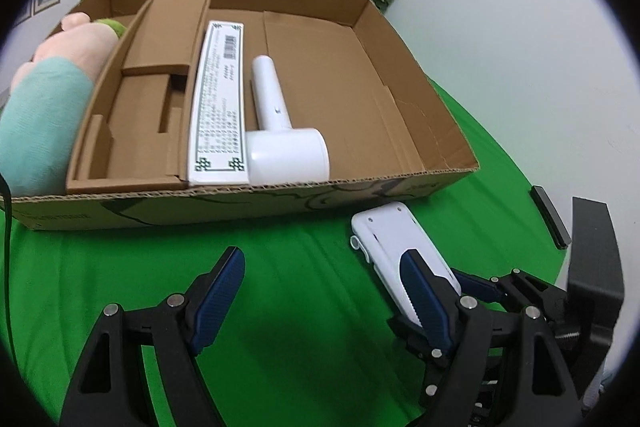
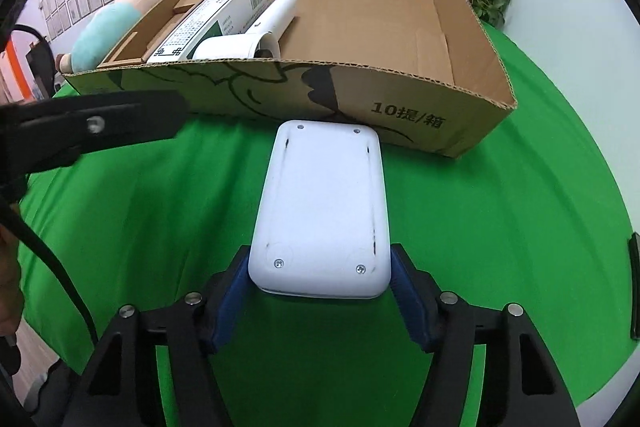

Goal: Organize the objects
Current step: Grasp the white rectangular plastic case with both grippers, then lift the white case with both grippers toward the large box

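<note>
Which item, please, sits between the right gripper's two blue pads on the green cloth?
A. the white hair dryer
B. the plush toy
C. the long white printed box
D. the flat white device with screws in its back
D: in the right wrist view the flat white device lies on the green cloth between the pads of the right gripper, while the hair dryer and printed box lie in the cardboard box.
</note>
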### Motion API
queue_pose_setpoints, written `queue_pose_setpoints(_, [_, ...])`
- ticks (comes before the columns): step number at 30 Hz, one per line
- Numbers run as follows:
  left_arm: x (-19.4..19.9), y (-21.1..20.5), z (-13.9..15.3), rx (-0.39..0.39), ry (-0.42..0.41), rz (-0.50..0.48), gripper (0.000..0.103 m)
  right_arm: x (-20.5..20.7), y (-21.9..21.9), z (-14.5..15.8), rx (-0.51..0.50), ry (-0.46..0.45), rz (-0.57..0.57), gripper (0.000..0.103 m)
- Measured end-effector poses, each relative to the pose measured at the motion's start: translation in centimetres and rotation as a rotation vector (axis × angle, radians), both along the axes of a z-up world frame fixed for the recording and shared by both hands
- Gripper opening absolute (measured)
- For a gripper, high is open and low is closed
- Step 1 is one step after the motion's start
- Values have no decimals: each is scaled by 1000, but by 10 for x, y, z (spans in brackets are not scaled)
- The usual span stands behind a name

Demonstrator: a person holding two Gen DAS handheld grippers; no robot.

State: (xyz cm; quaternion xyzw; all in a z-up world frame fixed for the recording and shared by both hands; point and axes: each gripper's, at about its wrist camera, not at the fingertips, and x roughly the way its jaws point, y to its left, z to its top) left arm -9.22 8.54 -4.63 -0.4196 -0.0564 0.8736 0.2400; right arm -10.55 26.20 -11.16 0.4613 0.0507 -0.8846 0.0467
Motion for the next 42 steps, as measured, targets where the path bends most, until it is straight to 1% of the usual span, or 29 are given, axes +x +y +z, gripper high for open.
queue_pose_setpoints(3, [1,4,-8,11,-36,-23,80,11,-1,1,-18,-14,-21,64])
queue_pose_setpoints(5, [3,7,-12,31,-57,-43,80,19,-2,3,-34,-20,-26,64])
queue_pose_setpoints(8, [4,10,-19,92,-106,-77,80,29,-3,5,-72,-35,-42,64])
queue_pose_setpoints(12, [5,8,-32,192,-198,-104,80,37,-1,5,-127,-59,-59,64])
queue_pose_setpoints(16, [9,6,-43,249,-252,-122,79,45,-5,5,-146,-63,-48,64])
queue_pose_setpoints(21, [15,4,-46,291,-265,-130,78,49,-11,6,-172,-67,-19,64])
queue_pose_setpoints(23, [18,4,-47,287,-270,-129,73,51,-14,6,-187,-69,-8,64])
queue_pose_setpoints(25, [22,5,-48,282,-285,-139,60,54,-17,7,-195,-72,4,64])
queue_pose_setpoints(27, [25,6,-49,272,-290,-142,53,57,-20,7,-199,-72,18,64])
queue_pose_setpoints(29, [29,5,-50,248,-277,-130,47,59,-24,7,-190,-70,35,64])
queue_pose_setpoints(30, [31,5,-49,233,-272,-124,42,60,-26,7,-184,-68,38,64])
queue_pose_setpoints(31, [32,4,-49,221,-267,-120,40,61,-27,8,-183,-68,40,64])
queue_pose_setpoints(35, [35,-3,-50,206,-259,-104,39,65,-31,9,-186,-64,49,64])
queue_pose_setpoints(37, [38,-6,-48,202,-248,-95,36,67,-34,9,-191,-62,52,64])
queue_pose_setpoints(39, [42,-8,-44,199,-225,-86,36,69,-36,11,-205,-54,55,63])
queue_pose_setpoints(42, [47,-11,-31,191,-184,-82,36,69,-38,18,-206,-16,63,63])
